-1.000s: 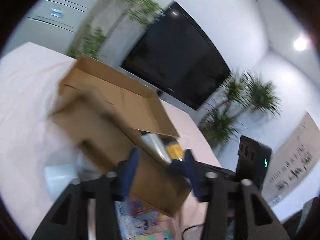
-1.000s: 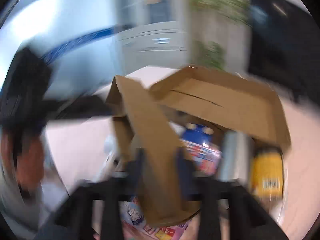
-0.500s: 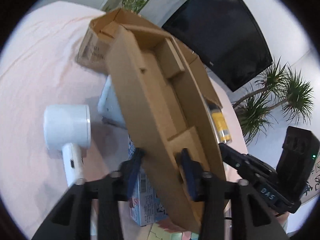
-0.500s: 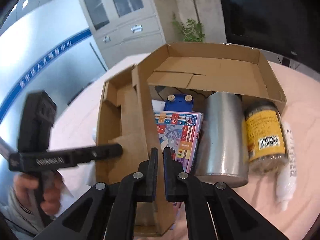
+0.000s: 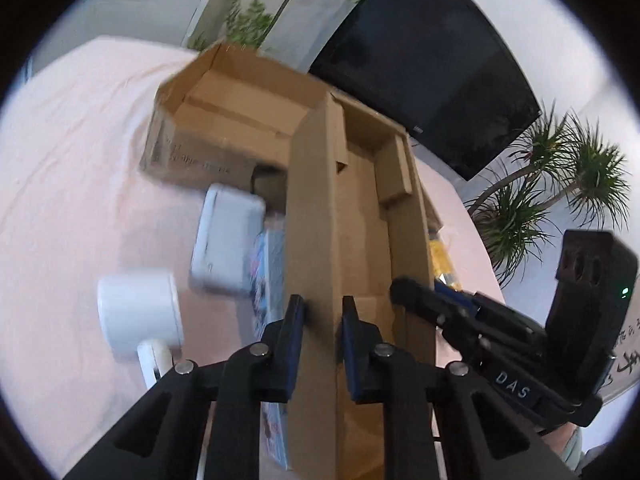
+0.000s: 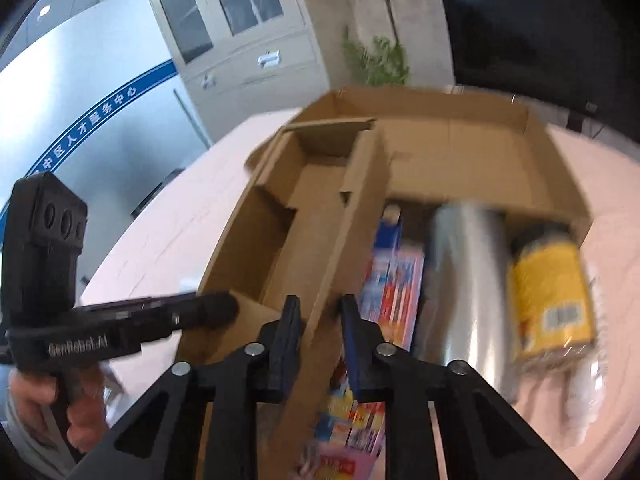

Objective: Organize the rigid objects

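Note:
An open, empty brown cardboard tray (image 5: 360,216) stands over the pink table. My left gripper (image 5: 322,312) is shut on the tray's left wall. In the right wrist view the same gripper (image 6: 224,308) reaches in from the left, held by a hand (image 6: 60,400). My right gripper (image 6: 320,312) straddles the tray's right wall (image 6: 348,216). Its jaws are opening and the pads stand slightly off the cardboard. Beside the tray lie a colourful box (image 6: 396,288), a silver cylinder (image 6: 460,280) and a yellow-labelled jar (image 6: 552,292).
A larger open cardboard box (image 6: 460,152) lies behind the tray. A white handled device (image 5: 140,316) and a pale grey case (image 5: 228,248) sit on the pink cloth (image 5: 80,180) to the left. A white tube (image 6: 580,392) lies by the jar. Beyond the table are a black screen (image 5: 432,72) and plants.
The left jaws closed from wide open onto the tray's wall. The right jaws, shut tight on the other wall half a second ago, have parted. The tray has swung round.

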Action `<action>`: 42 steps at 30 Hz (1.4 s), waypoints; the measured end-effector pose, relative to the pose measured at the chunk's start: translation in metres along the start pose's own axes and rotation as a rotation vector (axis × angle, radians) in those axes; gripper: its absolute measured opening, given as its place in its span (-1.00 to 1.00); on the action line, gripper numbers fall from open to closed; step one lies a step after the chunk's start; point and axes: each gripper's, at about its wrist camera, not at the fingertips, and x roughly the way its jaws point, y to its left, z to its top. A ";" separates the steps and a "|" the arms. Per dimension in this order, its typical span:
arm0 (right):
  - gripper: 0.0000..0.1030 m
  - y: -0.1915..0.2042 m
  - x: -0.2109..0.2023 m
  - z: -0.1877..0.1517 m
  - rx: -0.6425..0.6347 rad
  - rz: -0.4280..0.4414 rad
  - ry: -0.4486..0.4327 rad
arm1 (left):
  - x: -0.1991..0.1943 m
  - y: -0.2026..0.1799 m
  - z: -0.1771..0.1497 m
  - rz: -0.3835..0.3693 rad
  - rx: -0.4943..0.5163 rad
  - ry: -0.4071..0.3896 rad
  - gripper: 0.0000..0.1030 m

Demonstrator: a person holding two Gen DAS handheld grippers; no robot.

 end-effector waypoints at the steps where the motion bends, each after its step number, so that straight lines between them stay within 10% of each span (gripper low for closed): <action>1: -0.70 0.003 -0.007 0.010 -0.010 -0.014 -0.038 | -0.007 -0.005 0.010 -0.006 0.019 -0.026 -0.68; 10: -0.74 0.010 -0.028 0.160 -0.037 0.015 -0.246 | -0.033 -0.029 0.173 0.071 0.206 -0.189 -0.68; 19: -0.76 -0.024 0.108 0.279 0.097 0.077 -0.103 | 0.048 0.054 0.273 0.139 0.106 -0.019 -0.68; 28: -0.73 -0.051 0.252 0.246 0.260 0.105 0.148 | 0.121 0.127 0.267 0.254 0.074 0.147 -0.77; 34: -0.26 -0.057 0.258 0.212 0.276 0.187 0.255 | 0.082 0.136 0.257 0.275 0.105 0.027 -0.83; 38: -0.75 -0.046 0.256 0.204 0.189 0.197 0.307 | 0.065 0.135 0.237 0.304 0.142 0.007 -0.81; 42: -0.66 -0.029 0.262 0.197 0.168 0.205 0.300 | 0.033 0.115 0.202 0.300 0.206 -0.024 -0.70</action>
